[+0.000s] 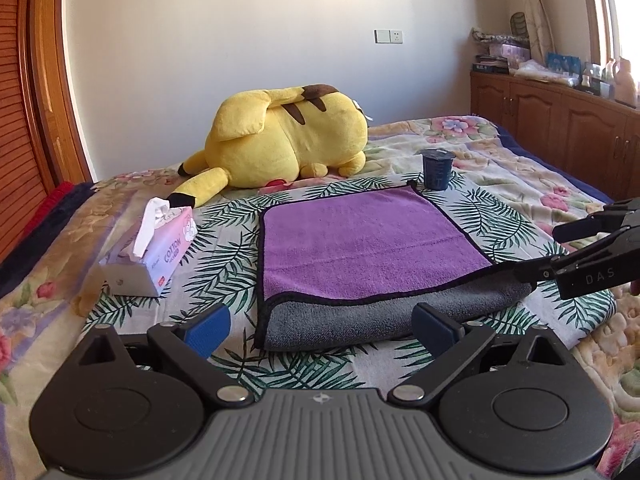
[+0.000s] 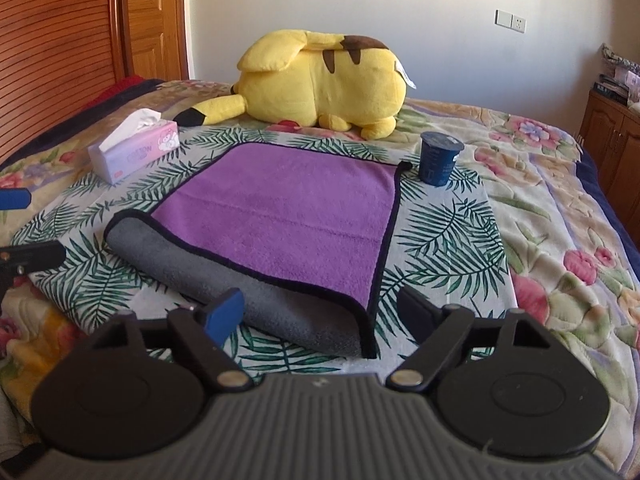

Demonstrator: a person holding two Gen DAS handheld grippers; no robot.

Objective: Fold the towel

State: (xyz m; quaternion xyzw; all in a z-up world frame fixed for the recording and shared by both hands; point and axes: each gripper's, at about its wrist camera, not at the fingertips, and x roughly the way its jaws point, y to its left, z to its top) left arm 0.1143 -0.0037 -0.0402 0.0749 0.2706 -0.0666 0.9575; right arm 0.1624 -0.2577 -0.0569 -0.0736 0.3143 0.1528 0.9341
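While the left gripper [image 1: 320,330] hovers low over the bed, its two blue-padded fingers [image 1: 208,330] stand wide apart and hold nothing. The towel [image 1: 360,240] lies flat on a leaf-patterned cloth [image 1: 224,264], just ahead of the fingertips, with its near grey edge between them but not touching them. The purple side faces up, and the near edge is turned over so the grey side shows. At the right border the right gripper [image 1: 536,252] comes in from the side; its tips are beside the towel's near right corner, but I cannot tell if they touch it. A tissue box [image 1: 148,252] stands left of the towel, a dark cup [image 1: 438,168] behind its far right corner, and a yellow plush toy [image 1: 288,136] further back.

In the right wrist view, the right gripper [image 2: 320,314] also has its fingers spread apart, empty. The towel [image 2: 288,208] lies directly ahead, and its near grey corner reaches into the gap between the fingers. The left gripper [image 2: 24,228] shows partly at the left border, near the towel's left corner but apart from it. The cup [image 2: 440,158] stands just beside the far right corner.
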